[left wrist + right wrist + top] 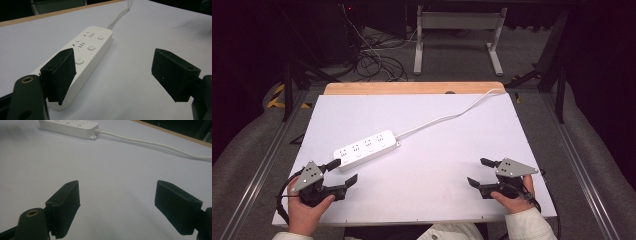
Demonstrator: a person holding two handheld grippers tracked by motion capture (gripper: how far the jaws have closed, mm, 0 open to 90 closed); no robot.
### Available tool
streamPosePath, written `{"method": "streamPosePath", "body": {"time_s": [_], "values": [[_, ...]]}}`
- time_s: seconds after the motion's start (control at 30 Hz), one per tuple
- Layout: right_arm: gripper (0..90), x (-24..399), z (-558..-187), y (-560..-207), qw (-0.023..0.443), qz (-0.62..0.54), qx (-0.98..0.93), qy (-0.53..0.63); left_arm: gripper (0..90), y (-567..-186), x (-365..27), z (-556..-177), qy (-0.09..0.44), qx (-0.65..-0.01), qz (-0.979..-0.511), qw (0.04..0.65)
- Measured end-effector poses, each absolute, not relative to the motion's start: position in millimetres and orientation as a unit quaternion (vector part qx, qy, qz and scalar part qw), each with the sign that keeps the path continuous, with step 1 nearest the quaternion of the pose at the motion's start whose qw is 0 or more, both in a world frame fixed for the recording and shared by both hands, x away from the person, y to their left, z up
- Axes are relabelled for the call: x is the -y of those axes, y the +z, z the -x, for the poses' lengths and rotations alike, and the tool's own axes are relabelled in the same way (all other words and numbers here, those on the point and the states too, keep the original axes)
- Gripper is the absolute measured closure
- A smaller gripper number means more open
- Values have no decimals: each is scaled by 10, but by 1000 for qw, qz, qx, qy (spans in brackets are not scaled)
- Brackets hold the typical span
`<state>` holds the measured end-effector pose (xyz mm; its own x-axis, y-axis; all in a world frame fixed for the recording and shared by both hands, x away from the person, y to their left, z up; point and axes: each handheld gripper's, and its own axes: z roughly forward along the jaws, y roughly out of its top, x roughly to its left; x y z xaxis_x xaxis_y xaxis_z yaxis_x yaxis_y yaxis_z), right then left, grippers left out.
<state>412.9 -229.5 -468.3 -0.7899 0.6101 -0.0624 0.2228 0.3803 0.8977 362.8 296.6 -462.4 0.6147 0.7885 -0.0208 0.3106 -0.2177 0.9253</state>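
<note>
1. Target: white plastic four-outlet power strip [367,148] with round buttons, lying flat and diagonal on the white table sheet [437,190], left of centre in the high view. White cord [447,117] running from its upper-right end toward the upper right of the frame, past the wooden table edge [412,88].

2. Left gripper [343,172]: lower left of the high view, jaws spread wide, nothing between them. In the left gripper view, near end of the strip [82,62] sitting partly behind the left-hand jaw, with the right-hand jaw standing over bare sheet.

3. Right gripper [478,172]: lower right of the high view, jaws likewise spread wide and empty, well apart from the strip. In the right gripper view, strip [68,126] and cord [155,145] at the top of the frame.

4. Step in hand, as judged: approach of the left gripper to the near end of the strip.

5. Recommended approach:
   - Shift toward the left of the left gripper view until the strip body lies centred between both jaws.
   - Square the jaws across the narrow width, not along the length.
   - Lower until the pads [62,75] flank the side walls, clear of the buttons.
   - Close only once both pads face plastic.

6. Cautions, as judged: smooth casing likely to slide on the sheet if struck by one jaw first; cord likely to drag and turn the strip when lifted. Keep the right gripper ready near the cord end for support.
</note>
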Motion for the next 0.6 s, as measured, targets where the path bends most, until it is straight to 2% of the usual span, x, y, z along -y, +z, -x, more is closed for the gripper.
{"method": "streamPosePath", "body": {"time_s": [0.6], "values": [[281,2270,-4122,-4705,188,-248,-815,488,350,-4553,-2966,-3593,244,-357,-758,488]]}}
